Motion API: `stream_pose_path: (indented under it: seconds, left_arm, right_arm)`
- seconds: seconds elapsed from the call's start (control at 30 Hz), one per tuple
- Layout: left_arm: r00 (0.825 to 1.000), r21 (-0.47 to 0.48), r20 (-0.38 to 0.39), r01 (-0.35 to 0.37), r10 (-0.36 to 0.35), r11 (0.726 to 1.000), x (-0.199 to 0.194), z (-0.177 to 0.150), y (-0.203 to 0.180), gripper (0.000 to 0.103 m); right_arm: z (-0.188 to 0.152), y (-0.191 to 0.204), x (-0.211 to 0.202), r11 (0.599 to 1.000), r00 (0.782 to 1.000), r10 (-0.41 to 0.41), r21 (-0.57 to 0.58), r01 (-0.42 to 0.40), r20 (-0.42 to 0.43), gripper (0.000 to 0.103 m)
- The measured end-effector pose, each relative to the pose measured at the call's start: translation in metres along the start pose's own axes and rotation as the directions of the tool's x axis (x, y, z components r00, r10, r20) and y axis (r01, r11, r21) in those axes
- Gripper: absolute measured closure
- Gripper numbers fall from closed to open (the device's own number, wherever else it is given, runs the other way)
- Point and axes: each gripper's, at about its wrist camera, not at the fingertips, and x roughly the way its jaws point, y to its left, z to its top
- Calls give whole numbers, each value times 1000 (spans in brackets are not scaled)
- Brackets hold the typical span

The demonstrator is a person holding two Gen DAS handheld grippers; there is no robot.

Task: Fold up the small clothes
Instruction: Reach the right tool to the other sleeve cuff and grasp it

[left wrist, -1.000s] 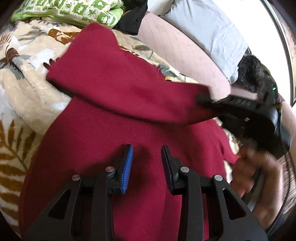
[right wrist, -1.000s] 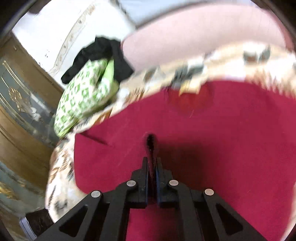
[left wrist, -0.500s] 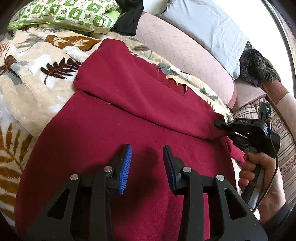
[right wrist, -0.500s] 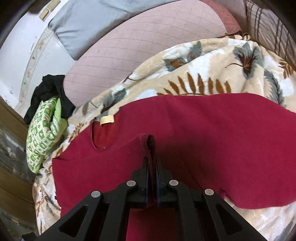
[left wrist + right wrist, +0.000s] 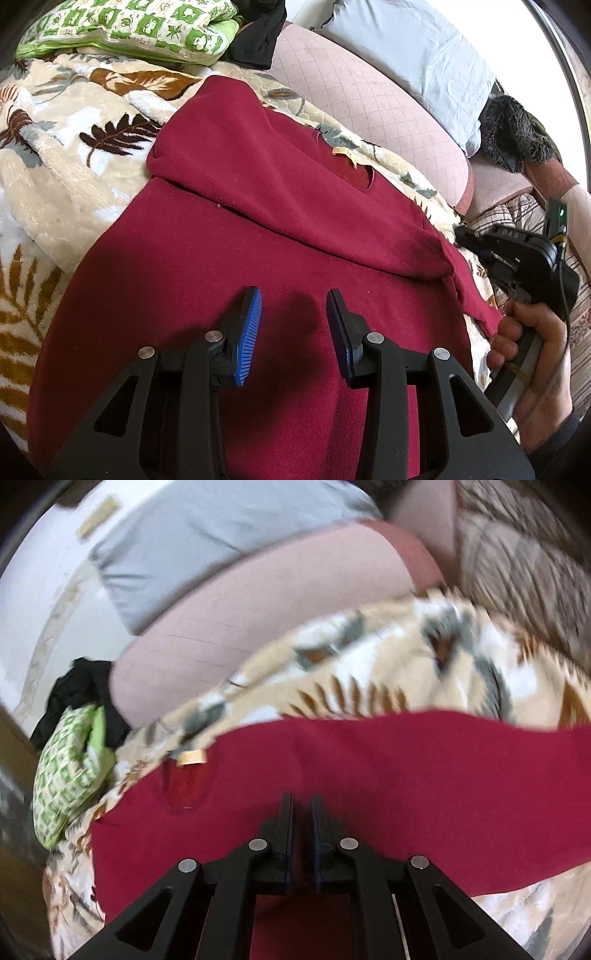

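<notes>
A dark red sweater (image 5: 229,266) lies flat on a leaf-patterned blanket (image 5: 55,155). One sleeve (image 5: 303,206) is folded across its chest, its cuff resting near the right edge. The sweater also fills the right wrist view (image 5: 406,775), with the neck label (image 5: 190,757) at left. My left gripper (image 5: 293,325) is open and empty just above the sweater's body. My right gripper (image 5: 301,812) is nearly shut with a thin gap and nothing between the jaws; it shows in the left wrist view (image 5: 469,236), just off the sweater's right edge.
A green-and-white folded cloth (image 5: 129,33) and a black garment (image 5: 258,40) lie at the far end of the blanket. A pink quilted cushion (image 5: 369,110) and a grey pillow (image 5: 413,55) lie behind. A striped cover (image 5: 580,302) is at the right.
My right gripper carried the sleeve cuff across the sweater, let it go and has drawn back to the right. The sleeve now lies flat. My left gripper stayed open in place.
</notes>
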Motion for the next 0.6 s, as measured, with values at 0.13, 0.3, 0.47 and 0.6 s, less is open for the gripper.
stream_pose_path:
  seconds: [0.13,0.3,0.47,0.6]
  left_arm:
    - [1000,10,4,2,-2,1000,1,-1,-1,65]
    - [1000,38,5,15,-16,999,3,-2,-5,54]
    - [1000,57,1,31,-31,998,4,-3,-7,44]
    - [999,57,2,36,-36,998,5,-3,-8,43]
  right_arm:
    - [-23,21,38,993,981,-63,-107,44,-181,96]
    - [-17,8,12,996,988,-78,-59,71,-133,96]
    - [1,-32,-77,986,983,-165,17,164,79,91]
    - [-7,-102,-130,936,927,-350,104,338,133,52]
